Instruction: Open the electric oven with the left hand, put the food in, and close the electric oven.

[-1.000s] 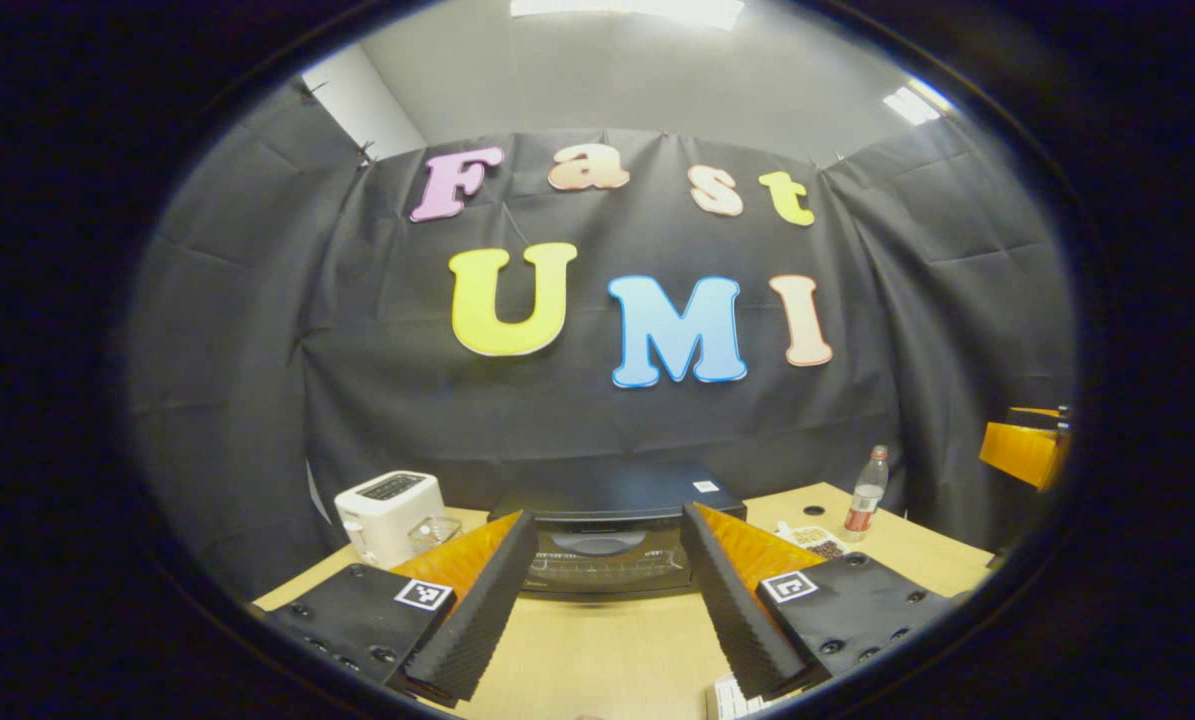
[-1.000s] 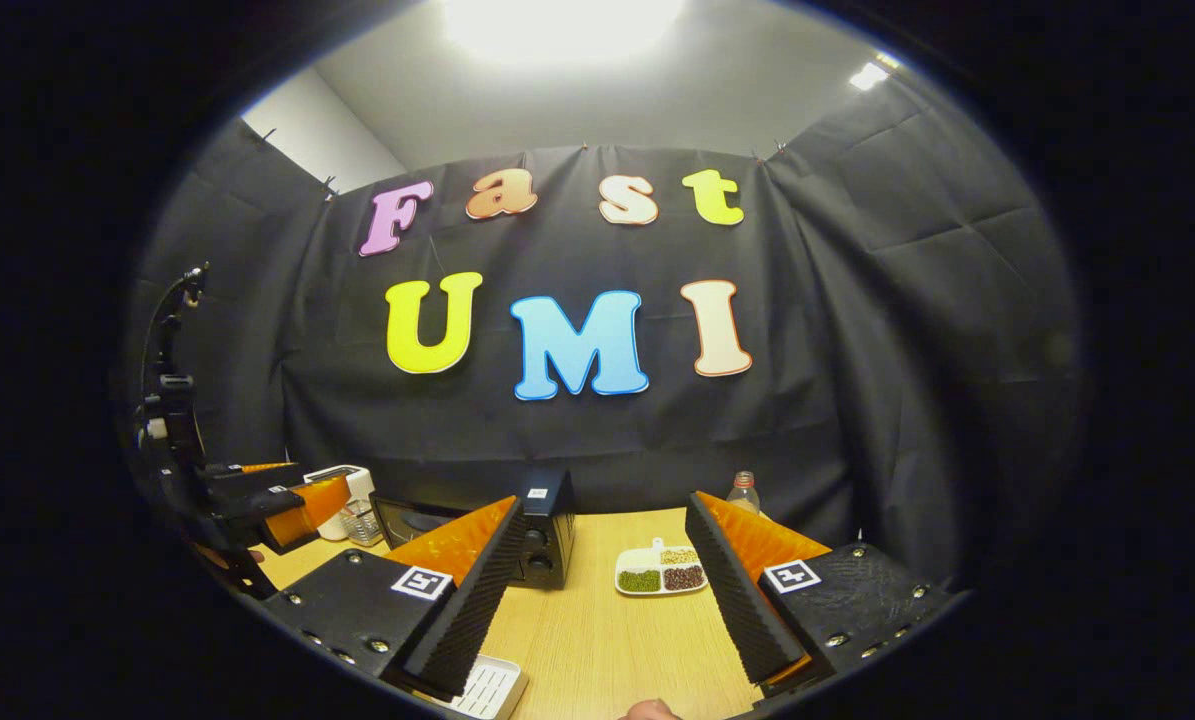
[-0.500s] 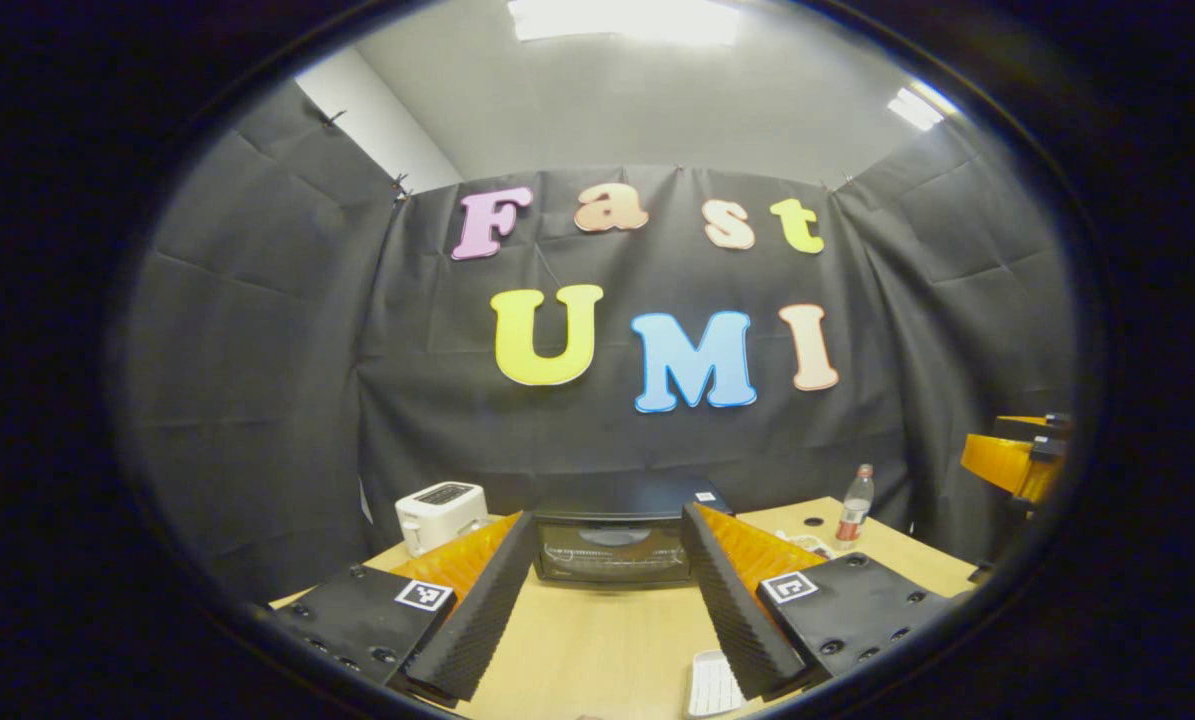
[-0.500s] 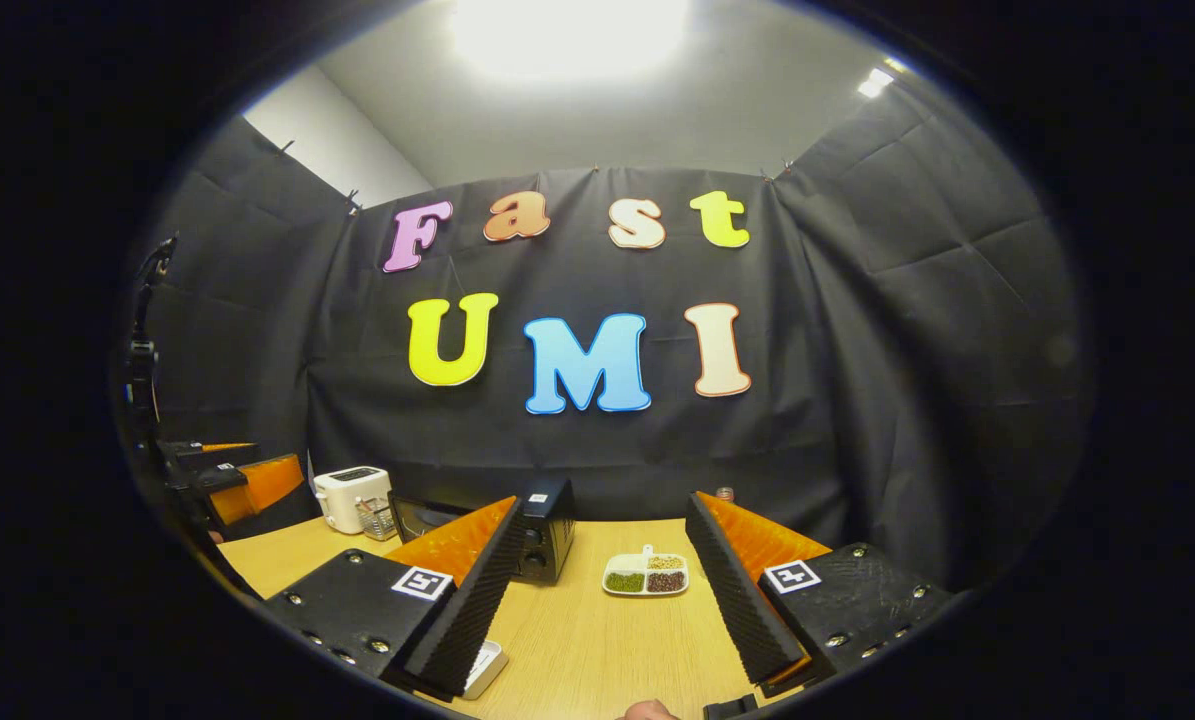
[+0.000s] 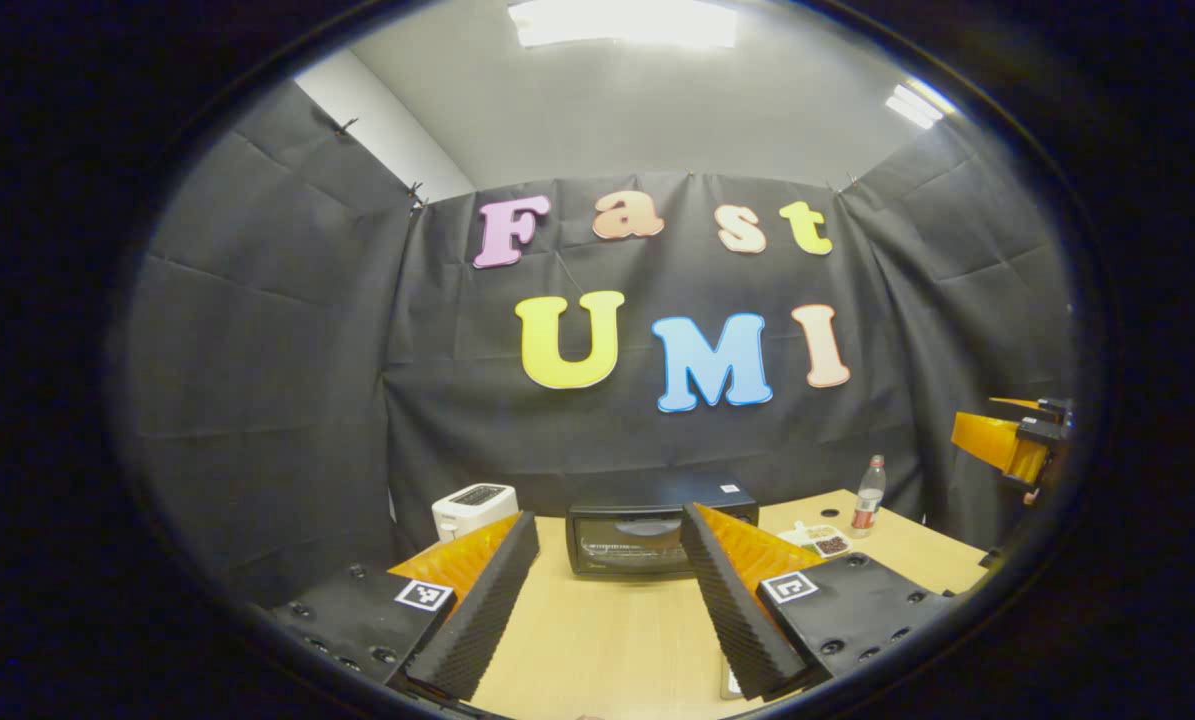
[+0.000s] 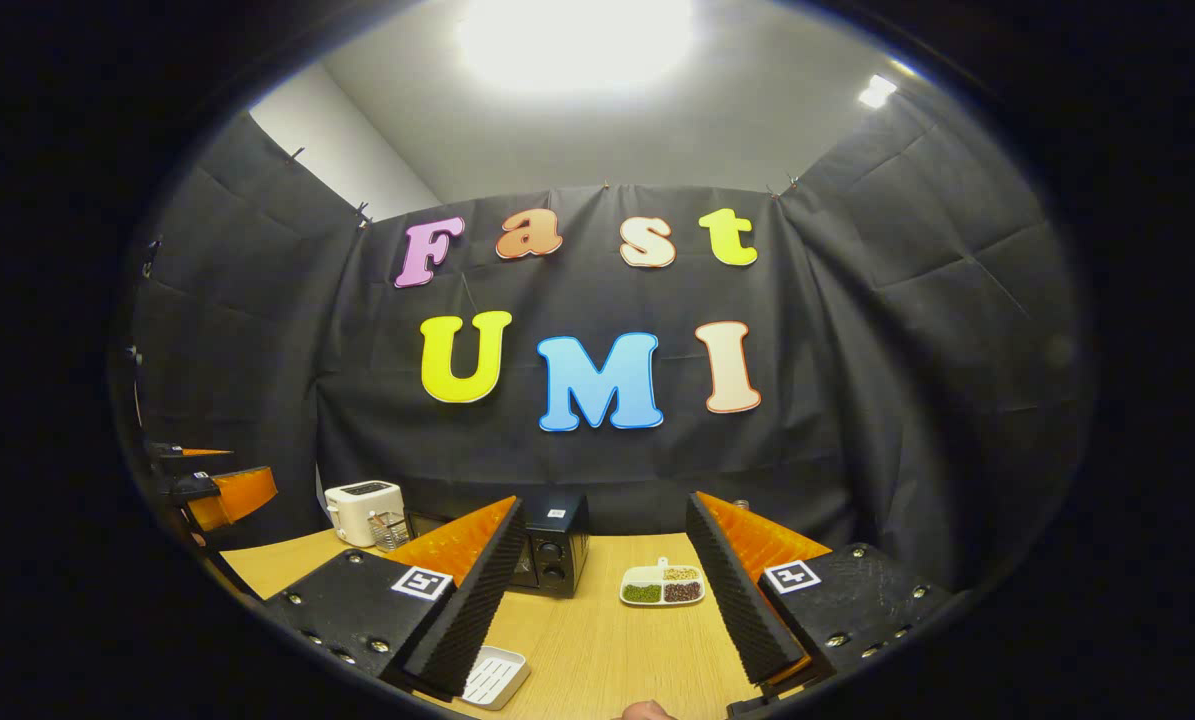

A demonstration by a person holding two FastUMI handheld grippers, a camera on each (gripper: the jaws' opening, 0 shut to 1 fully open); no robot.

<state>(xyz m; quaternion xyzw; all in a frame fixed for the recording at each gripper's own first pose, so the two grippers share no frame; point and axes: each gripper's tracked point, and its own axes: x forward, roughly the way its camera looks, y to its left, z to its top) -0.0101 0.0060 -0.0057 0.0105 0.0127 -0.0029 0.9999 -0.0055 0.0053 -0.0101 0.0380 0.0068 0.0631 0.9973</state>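
The black electric oven (image 5: 637, 535) stands at the back of the wooden table (image 5: 597, 640), its glass door shut. My left gripper (image 5: 607, 610) is open and empty, well short of the oven and lined up with it. In the right gripper view the oven (image 6: 555, 552) is seen from its knob side. My right gripper (image 6: 602, 610) hangs open and empty over the table. A white ridged tray (image 6: 494, 677) lies by its left finger. The left gripper (image 6: 225, 494) appears at the far left there, and the right gripper (image 5: 1012, 445) at the far right of the left gripper view.
A white toaster (image 5: 472, 508) stands left of the oven, with a glass (image 6: 388, 530) beside it. A divided dish of beans (image 6: 662, 588) lies to the oven's right, and a bottle (image 5: 865, 507) stands near the back wall. A fingertip (image 6: 642, 711) shows at the bottom edge.
Both grippers have drawn back from the oven, which now looks smaller and farther off. Both stay open and empty. The oven door has not moved.
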